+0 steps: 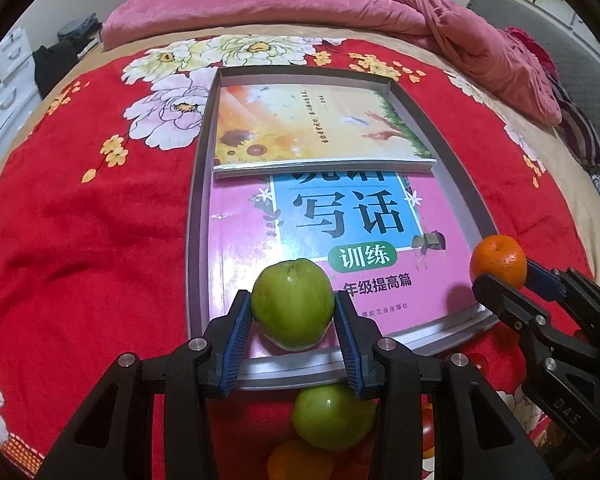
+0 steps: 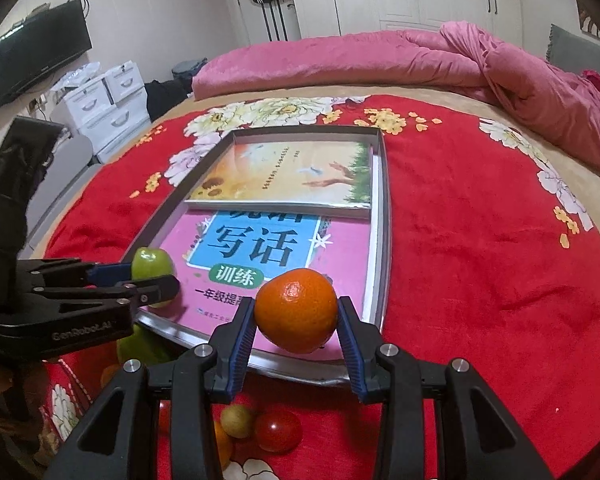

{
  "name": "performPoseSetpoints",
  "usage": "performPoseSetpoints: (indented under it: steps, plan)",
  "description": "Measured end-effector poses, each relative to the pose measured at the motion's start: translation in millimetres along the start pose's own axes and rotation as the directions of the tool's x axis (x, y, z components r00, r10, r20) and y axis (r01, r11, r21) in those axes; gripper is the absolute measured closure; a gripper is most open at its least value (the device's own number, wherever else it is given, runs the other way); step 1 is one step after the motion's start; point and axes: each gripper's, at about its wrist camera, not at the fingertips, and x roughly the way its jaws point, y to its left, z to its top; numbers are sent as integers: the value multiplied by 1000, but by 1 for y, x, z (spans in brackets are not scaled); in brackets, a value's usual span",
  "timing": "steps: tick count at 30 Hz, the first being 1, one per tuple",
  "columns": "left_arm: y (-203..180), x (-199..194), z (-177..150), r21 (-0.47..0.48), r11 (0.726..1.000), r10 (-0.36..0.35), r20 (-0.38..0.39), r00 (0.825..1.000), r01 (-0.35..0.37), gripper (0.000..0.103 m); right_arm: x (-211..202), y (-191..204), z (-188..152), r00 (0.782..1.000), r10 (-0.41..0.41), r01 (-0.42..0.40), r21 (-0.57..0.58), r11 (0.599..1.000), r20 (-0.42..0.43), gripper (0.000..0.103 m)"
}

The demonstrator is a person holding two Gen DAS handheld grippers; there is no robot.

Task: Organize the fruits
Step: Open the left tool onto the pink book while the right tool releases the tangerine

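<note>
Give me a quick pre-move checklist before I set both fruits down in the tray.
1. Left gripper clamped on the green fruit: ok.
2. Right gripper clamped on the orange: ok.
3. Both fruits over the tray: ok.
4. Landing spots on the pink book free of other fruit: ok.
5. Grippers apart from each other: ok.
6. Whether either fruit already touches the book: cannot tell.

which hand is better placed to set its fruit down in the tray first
Left, probably. Its green apple hangs well inside the tray, while the right gripper's orange sits at the rim.
</note>
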Motion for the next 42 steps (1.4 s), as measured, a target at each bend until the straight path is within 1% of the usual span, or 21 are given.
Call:
performPoseSetpoints:
  steps: [2,10,12,14,17,20,25,29,32,38,42]
  plan:
    - [1,-1,-1,0,1000,-4,3,1000,4,60,2,1,-1,1000,-13,13,-13,1000,-5,62]
    - [7,-5,-3,-10,1000,0,8,1000,1,59,6,4,-3,1000,-16,15,-26,1000,-26,62]
    - [10,-3,-4,-14,1000,7,1,1000,-7,59,7,5,-4,999,-35,34,-37,999,-33,62]
    - [14,-3,-5,-24,1000,-4,1,1000,4,60,9,7,-4,997,-57,55,-51,997,-42,62]
    - [14,-4,-4,-21,1000,6,7,1000,-6,60,11,5,-5,997,-54,52,-40,998,-53,62]
    - [16,-4,-4,-28,1000,-6,8,1000,6,60,13,3,-6,996,-59,57,-33,998,-69,62]
    - [17,-4,-4,-35,999,-15,10,1000,16,60,12,3,-8,996,-57,55,-25,998,-73,62]
    - [19,-4,-3,-43,999,-25,11,1000,26,60,11,4,-7,997,-45,44,-21,999,-63,61]
    - [19,-4,-3,-50,998,-30,11,999,30,60,8,5,-7,997,-43,42,-17,999,-56,54]
    - [19,-6,-3,-56,997,-43,11,999,44,60,0,4,-5,999,-31,31,-6,999,-26,50]
    - [20,-7,-4,-60,997,-52,13,999,53,59,-8,3,-4,1000,-29,29,0,1000,-2,49]
